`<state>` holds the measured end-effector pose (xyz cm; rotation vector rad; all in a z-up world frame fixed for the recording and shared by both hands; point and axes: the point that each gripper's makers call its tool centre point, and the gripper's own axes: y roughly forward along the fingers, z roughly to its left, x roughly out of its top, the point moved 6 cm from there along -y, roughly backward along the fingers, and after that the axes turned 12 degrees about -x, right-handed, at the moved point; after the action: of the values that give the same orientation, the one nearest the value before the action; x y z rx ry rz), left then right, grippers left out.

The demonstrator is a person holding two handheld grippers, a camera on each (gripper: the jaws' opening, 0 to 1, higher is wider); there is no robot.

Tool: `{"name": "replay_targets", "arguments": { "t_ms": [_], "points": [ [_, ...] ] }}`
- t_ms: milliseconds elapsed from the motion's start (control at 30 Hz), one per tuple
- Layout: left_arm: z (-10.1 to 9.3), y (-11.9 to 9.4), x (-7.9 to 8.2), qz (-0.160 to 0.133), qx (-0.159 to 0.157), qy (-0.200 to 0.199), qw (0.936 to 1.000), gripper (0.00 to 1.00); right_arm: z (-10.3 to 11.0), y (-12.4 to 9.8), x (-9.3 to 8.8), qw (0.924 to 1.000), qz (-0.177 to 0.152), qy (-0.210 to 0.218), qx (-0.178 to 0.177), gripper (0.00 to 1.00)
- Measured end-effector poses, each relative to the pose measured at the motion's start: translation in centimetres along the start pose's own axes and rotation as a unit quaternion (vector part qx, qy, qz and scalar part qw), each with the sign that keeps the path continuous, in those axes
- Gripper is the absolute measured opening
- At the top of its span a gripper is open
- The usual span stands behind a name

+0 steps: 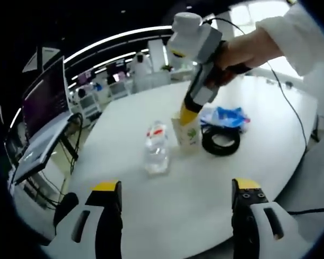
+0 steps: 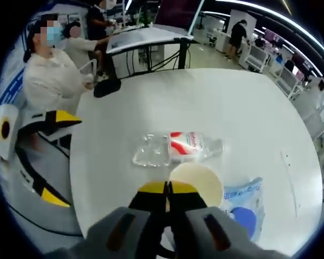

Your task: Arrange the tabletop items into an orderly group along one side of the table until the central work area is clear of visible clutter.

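Two views. Left gripper view: the left hand-held gripper [image 1: 175, 202] hangs wide open above the white desk [image 1: 259, 162]; ahead, the right hand-held gripper [image 1: 190, 114] pinches the paper cup's [image 1: 188, 135] rim, beside a plastic bottle [image 1: 157, 151], cable coil [image 1: 221, 141] and blue packet [image 1: 227, 116].

Right gripper view: jaws are closed on the cup rim, bottle just beyond. A thin rim grip may let the cup slip or tip.

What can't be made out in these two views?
- Right gripper view: whether its fingers pinch the cup rim; the fingers cover the contact.
- Same view: blue bag print, blurred; black ring under the gripper body.
- Left gripper view: bottle label, too small; cup top behind right gripper.
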<state>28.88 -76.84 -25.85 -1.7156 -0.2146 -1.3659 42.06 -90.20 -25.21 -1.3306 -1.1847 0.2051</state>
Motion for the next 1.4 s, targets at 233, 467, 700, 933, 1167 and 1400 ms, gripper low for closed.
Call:
{"name": "replay_targets", "arguments": {
  "t_ms": [233, 467, 700, 933, 1167, 1400],
  "points": [
    [0.1, -0.1, 0.1, -0.004, 0.001, -0.001, 1.0000, 0.78, 0.2, 0.1, 0.0, 1.0000, 0.001, 0.000, 0.000, 0.00],
    [0.1, -0.2, -0.1, 0.002, 0.003, 0.002, 1.0000, 0.74, 0.0, -0.1, -0.1, 0.9999, 0.000, 0.012, -0.005, 0.00],
    [0.1, -0.2, -0.1, 0.006, 0.004, 0.006, 1.0000, 0.72, 0.5, -0.4, -0.1, 0.9999, -0.006, 0.011, -0.004, 0.02],
    [0.1, -0.2, -0.1, 0.006, 0.006, 0.008, 0.9999, 0.71, 1.0, -0.6, -0.3, 0.9999, -0.010, 0.010, 0.001, 0.16],
    [0.1, -0.2, -0.2, 0.007, 0.007, 0.010, 0.9999, 0.71, 1.5, -1.5, -0.3, 0.9992, -0.036, 0.014, -0.005, 0.37],
    [0.1, -0.3, -0.1, 0.007, 0.008, 0.011, 0.9999, 0.70, 1.7, -2.3, -0.4, 0.9976, -0.063, 0.028, -0.010, 0.51]
  ]
}}
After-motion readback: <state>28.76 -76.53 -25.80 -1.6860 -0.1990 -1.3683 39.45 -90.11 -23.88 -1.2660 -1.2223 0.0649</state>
